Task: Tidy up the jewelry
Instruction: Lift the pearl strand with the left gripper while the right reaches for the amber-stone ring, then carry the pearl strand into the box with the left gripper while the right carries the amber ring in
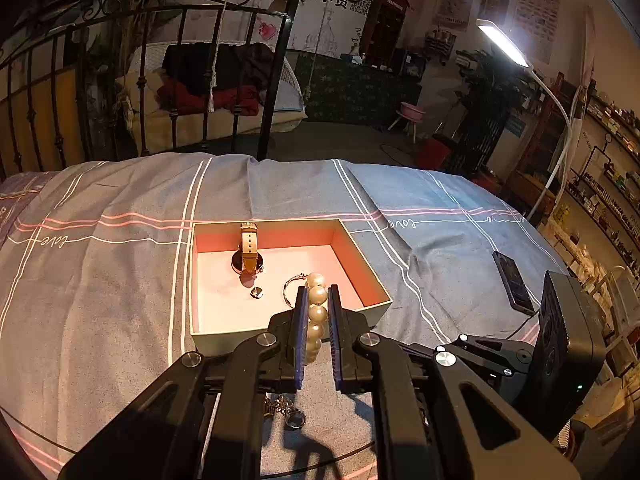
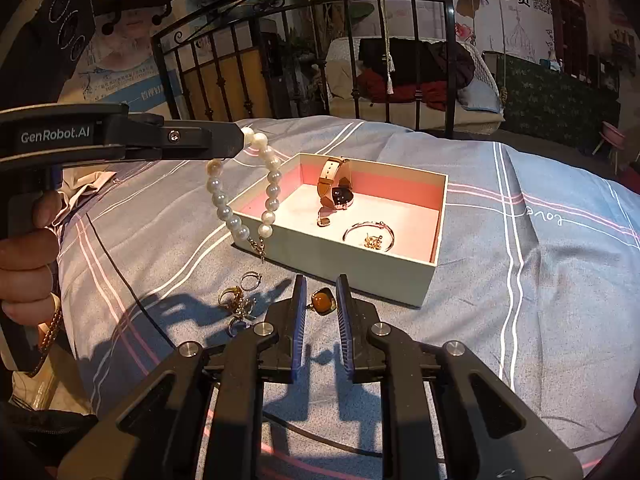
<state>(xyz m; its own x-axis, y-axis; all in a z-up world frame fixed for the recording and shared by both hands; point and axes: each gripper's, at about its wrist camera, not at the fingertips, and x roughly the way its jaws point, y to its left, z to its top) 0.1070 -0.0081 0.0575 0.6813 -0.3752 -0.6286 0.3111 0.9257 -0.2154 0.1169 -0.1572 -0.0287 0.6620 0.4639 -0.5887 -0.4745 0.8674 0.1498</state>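
Note:
My left gripper (image 1: 317, 294) is shut on a pearl bracelet (image 1: 316, 312), which hangs from it above the box's near-left corner in the right wrist view (image 2: 240, 200). The open box (image 2: 352, 256) with a pink lining holds a tan-strap watch (image 2: 334, 190), a thin bangle (image 2: 368, 236) and small gold pieces (image 2: 373, 242). My right gripper (image 2: 321, 286) is low over the bedspread in front of the box, its jaws a little apart around an amber square earring (image 2: 322, 300); I cannot tell whether they touch it. Several rings (image 2: 238, 300) lie to its left.
The box sits on a blue-grey striped bedspread (image 1: 100, 280). A phone (image 1: 514, 280) with a cable lies to the right of the box. A black iron bedframe (image 2: 360, 40) stands behind. A lamp (image 1: 504, 44) shines at the right.

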